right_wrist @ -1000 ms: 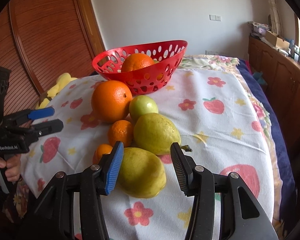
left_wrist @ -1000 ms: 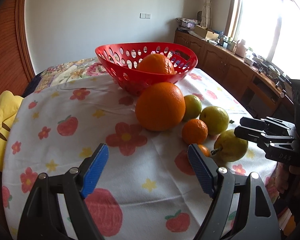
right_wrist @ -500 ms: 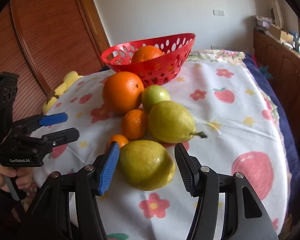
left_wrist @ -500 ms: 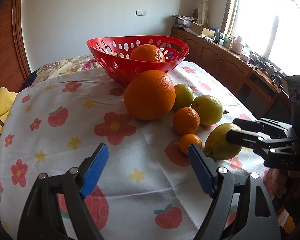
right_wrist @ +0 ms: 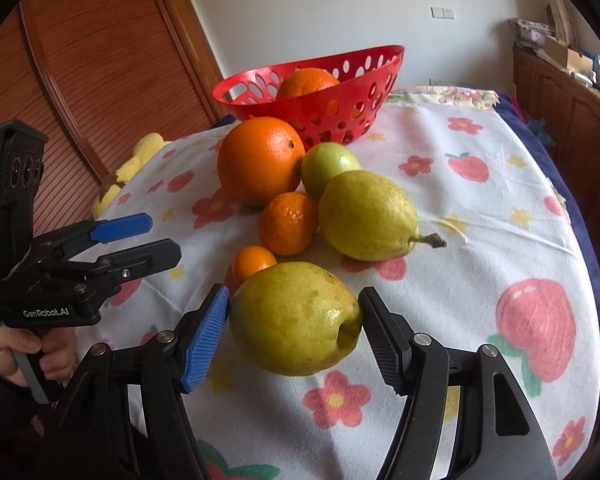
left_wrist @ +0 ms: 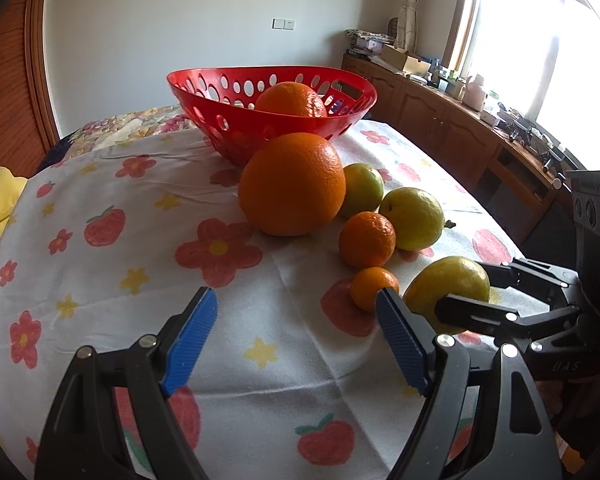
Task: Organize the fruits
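Bright room, window and wooden cabinets to one side; desk [right_wrist: 480,216] under a cloth printed with flowers and strawberries. Red basket [right_wrist: 360,76] at the far end, only one orange [right_wrist: 306,82] inside. Still outside, in a cluster: big orange [right_wrist: 260,160], green apple [right_wrist: 328,164], two small oranges, two pears. Right gripper [right_wrist: 294,328] around the near pear [right_wrist: 296,318], jaws opening, pear between them. Left gripper [left_wrist: 296,336] open, empty. Pad contact hard to judge; smallest orange [right_wrist: 252,260] partly hidden; basket depth unseen.
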`<state>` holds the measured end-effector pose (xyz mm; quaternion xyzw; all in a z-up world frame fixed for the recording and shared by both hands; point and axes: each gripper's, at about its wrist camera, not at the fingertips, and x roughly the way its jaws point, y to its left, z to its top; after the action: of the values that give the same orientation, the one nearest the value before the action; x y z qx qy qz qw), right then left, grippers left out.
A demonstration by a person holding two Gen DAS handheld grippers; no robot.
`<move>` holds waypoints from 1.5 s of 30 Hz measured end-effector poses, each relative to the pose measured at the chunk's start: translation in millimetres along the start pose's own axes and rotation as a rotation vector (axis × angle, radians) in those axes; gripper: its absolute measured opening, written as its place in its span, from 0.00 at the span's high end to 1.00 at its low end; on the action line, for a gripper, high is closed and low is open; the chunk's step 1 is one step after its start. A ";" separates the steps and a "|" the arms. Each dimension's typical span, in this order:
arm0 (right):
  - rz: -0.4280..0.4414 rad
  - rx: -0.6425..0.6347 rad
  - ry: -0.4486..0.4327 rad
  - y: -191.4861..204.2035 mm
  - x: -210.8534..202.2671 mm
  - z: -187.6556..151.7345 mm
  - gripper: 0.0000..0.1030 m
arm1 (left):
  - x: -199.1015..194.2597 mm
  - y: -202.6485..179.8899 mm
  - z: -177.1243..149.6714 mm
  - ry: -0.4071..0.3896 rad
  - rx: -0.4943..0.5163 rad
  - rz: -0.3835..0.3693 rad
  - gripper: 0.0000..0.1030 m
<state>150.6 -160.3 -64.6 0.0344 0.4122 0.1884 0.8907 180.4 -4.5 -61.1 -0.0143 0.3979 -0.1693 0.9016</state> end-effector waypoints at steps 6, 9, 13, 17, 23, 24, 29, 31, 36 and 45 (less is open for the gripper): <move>0.016 0.029 -0.004 -2.5 0.4 -5.8 0.33 | 5.9 -5.6 0.3 0.005 0.005 -0.002 0.21; 0.011 0.019 0.005 -0.5 2.7 -8.0 0.32 | 7.6 -7.8 0.0 0.004 0.012 0.001 0.21; 0.024 0.025 0.012 -1.5 4.5 -10.4 0.33 | 9.1 -8.1 1.7 -0.004 -0.001 0.013 0.21; 0.018 -0.001 0.009 1.2 2.6 -12.8 0.34 | 13.0 -12.9 2.8 0.001 0.008 0.012 0.22; -0.021 -0.022 -0.002 -0.1 -2.7 -14.4 0.34 | 19.1 -20.8 4.8 0.014 0.019 -0.012 0.28; -0.029 -0.019 -0.004 -2.8 -4.3 -14.2 0.34 | 20.4 -22.1 5.1 0.017 0.019 -0.017 0.32; -0.063 -0.001 -0.028 -18.8 -15.7 -12.6 0.34 | 29.9 -26.6 6.7 0.049 0.003 -0.026 0.44; -0.079 0.006 -0.037 -25.1 -20.1 -12.3 0.34 | 31.8 -30.3 6.9 0.055 0.007 -0.036 0.48; -0.099 0.024 -0.036 -35.8 -22.7 -15.2 0.34 | 33.7 -43.5 7.2 0.066 0.037 -0.058 0.53; -0.101 0.015 -0.033 -37.7 -21.1 -20.1 0.33 | 41.5 -54.4 7.3 0.097 0.069 -0.058 0.53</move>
<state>134.8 -204.9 -70.7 0.0233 0.4001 0.1397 0.9055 195.7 -69.7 -77.0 0.0137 0.4345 -0.2094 0.8759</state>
